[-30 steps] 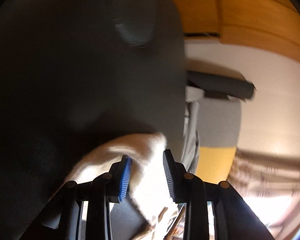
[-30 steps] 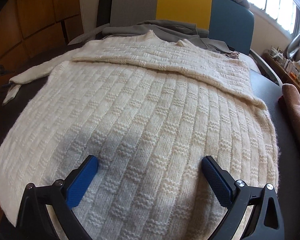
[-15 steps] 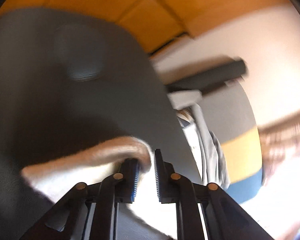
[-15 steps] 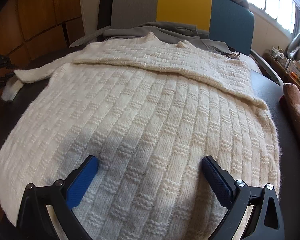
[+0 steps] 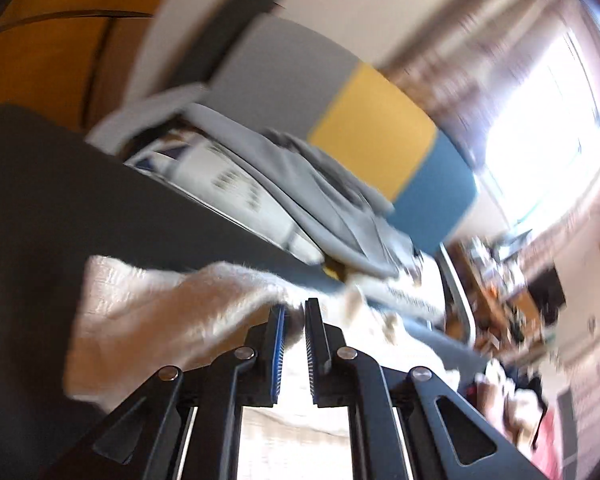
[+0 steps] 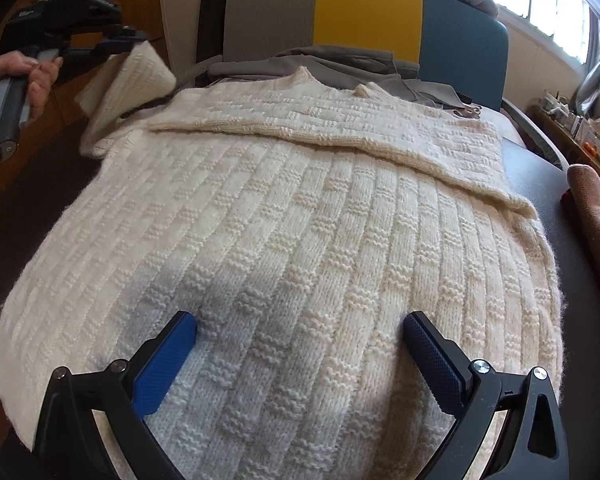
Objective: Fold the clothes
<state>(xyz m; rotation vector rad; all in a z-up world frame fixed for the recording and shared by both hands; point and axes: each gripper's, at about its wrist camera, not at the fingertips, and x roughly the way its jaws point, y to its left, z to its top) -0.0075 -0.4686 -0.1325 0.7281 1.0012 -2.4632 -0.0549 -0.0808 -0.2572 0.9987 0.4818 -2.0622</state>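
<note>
Cream sweater [image 6: 300,240] sleeve [image 6: 140,76] pinched in left gripper [image 5: 294,316] — right gripper [image 6: 300,344] spread.

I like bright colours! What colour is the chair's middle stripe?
Yellow, clearest in the right wrist view.

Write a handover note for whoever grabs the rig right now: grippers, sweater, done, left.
Left gripper: shut on the sweater's left sleeve, lifted off the table beside the body.
Right gripper: open, over the lower part of the cream sweater, gripping nothing.
Sweater lies flat on the dark table, grey clothes behind it.
Done: the other sleeve is folded across the chest.
Left: probably lay the held sleeve across, then fold the body.
</note>
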